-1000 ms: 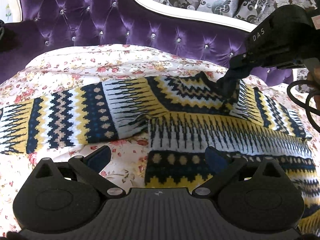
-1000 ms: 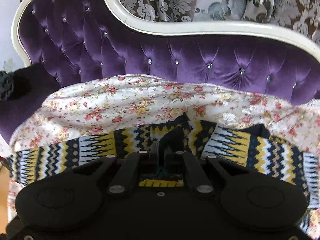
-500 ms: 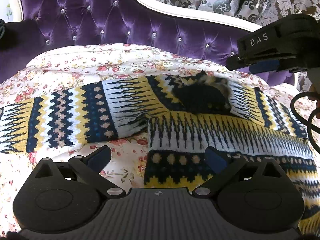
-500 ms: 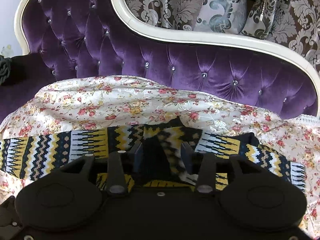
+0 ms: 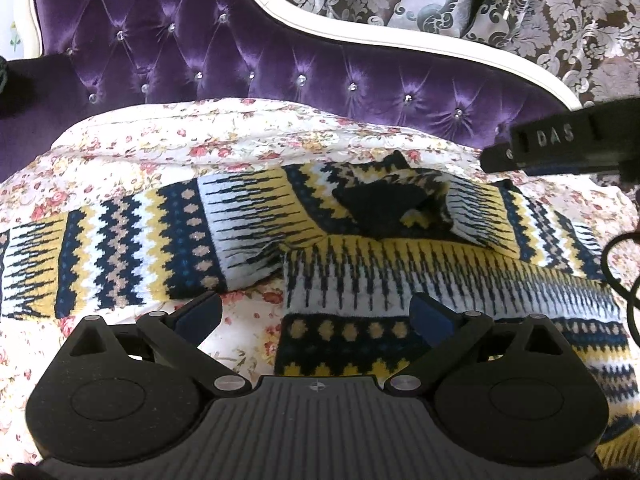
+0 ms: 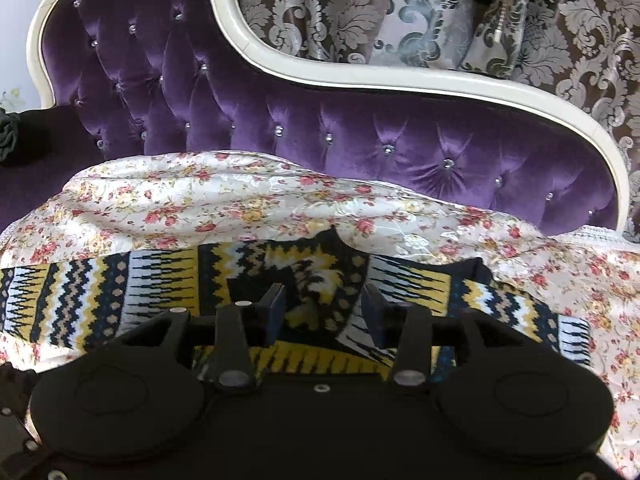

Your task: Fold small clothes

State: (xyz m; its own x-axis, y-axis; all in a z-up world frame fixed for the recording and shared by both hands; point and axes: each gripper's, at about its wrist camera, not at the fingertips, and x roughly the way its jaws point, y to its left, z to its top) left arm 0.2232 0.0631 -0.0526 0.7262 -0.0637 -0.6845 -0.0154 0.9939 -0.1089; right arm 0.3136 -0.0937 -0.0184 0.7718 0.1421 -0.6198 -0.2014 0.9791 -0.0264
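Both grippers — left point(image 5: 316, 314), right point(image 6: 322, 304) marked "DAS" — gape wide, empty, above the patterned sweater point(image 5: 360, 252).

Fuzzy knitted wool sweater point(image 5: 248, 224) on a smooth, slightly shiny flowery cloth cover point(image 5: 168, 140). Soft, shiny purple velvet sofa back point(image 6: 360, 136) with sparkly buttons. Glossy cream frame point(image 6: 400, 80). Matt black plastic left gripper point(image 5: 316, 316).

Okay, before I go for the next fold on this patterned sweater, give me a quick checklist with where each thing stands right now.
1. Left gripper open: ok.
2. Right gripper open, clear of the knit: ok.
3. Sweater body flat: ok in what shows.
4. Collar flat: not ok, bunched.
5. Outstretched sleeve not folded in yet: ok.
6. Floral cover smooth underneath: cannot tell.
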